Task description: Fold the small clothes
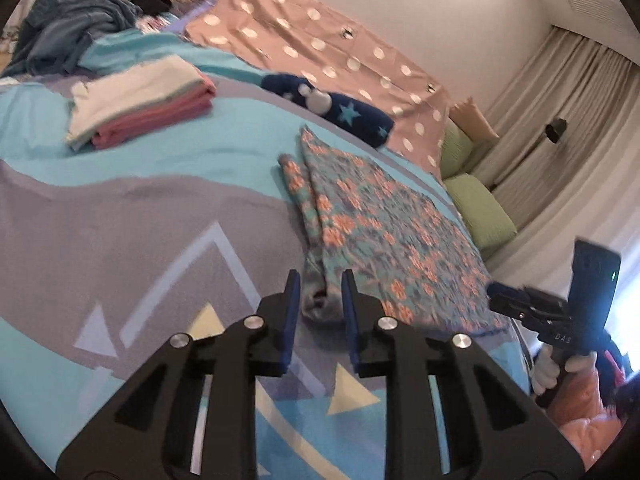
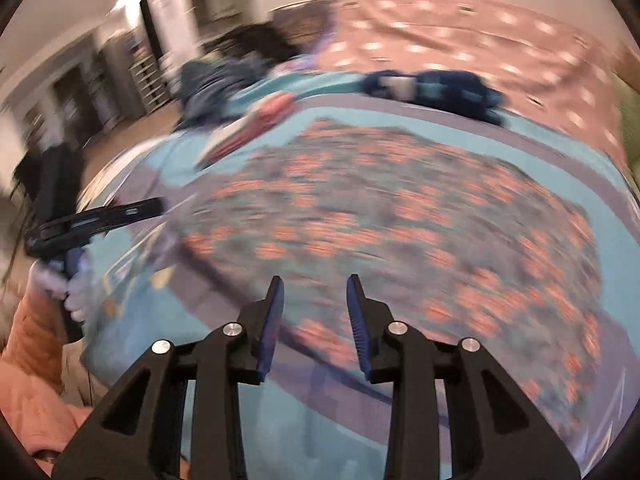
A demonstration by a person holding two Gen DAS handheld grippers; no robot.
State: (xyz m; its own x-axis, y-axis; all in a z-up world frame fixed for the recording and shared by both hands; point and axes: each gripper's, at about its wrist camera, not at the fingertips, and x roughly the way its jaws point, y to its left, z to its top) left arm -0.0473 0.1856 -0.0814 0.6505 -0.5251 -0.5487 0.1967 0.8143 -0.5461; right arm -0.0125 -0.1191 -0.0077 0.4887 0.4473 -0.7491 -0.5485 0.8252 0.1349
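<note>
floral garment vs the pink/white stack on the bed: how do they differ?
The floral garment lies spread wide, with one side folded over; the pink and white stack is compact, fully folded layers. The floral garment is patterned; the stack is plain-coloured. The floral one lies by both open grippers; the stack sits farther back. Both rest on the blue bedspread.

Garment [image 1: 372,220] lies on bedspread [image 1: 120,208], folded stack [image 1: 140,100] behind-left.

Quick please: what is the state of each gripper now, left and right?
Left gripper: open, holding nothing, at the near edge of the floral cloth.
Right gripper: open, empty, above that cloth.
</note>
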